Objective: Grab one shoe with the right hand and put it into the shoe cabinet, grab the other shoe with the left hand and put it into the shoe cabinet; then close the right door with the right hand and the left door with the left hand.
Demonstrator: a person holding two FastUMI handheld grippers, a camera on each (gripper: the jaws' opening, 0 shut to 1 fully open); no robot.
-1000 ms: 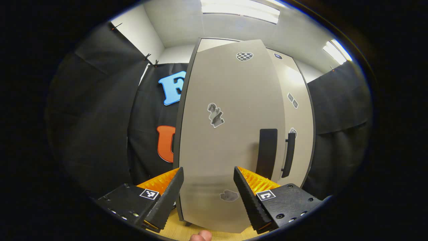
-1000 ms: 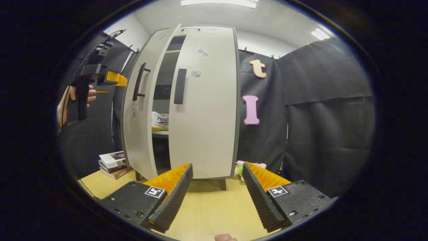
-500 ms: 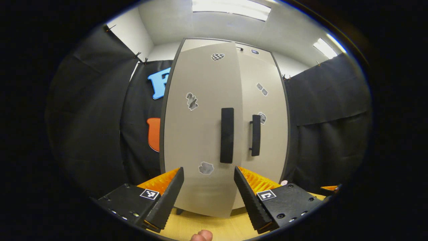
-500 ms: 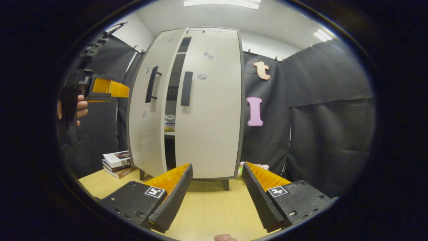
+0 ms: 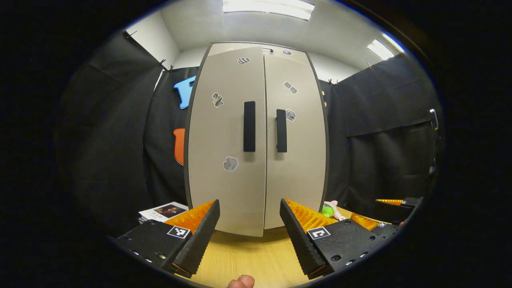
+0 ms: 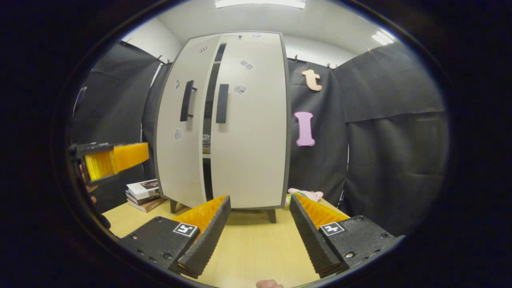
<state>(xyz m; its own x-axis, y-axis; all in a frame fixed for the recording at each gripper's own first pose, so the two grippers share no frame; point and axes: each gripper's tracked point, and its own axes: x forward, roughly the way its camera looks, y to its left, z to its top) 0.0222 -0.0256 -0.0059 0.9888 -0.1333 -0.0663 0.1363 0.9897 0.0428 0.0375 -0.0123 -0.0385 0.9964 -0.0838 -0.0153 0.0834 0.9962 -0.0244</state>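
The beige shoe cabinet (image 5: 256, 136) stands on the wooden table, straight ahead in the left gripper view. Its right door (image 6: 250, 120) is shut. Its left door (image 6: 180, 124) is a narrow gap short of shut, and a sliver of a white shoe (image 6: 206, 143) on a shelf shows through the gap. My left gripper (image 5: 250, 236) is open and holds nothing, back from the doors and level with their lower part. It also appears at the left edge (image 6: 114, 160) of the right gripper view. My right gripper (image 6: 260, 236) is open and holds nothing, low over the table in front of the right door.
A stack of books (image 6: 142, 194) lies on the table (image 6: 256, 244) left of the cabinet. A plush toy (image 6: 306, 195) lies at its right foot. Black cloth walls close in on both sides. A fingertip (image 5: 240, 282) shows at the bottom edge.
The left door has swung from well ajar to almost shut. My left gripper has drawn back from it and dropped lower. The right gripper has barely moved.
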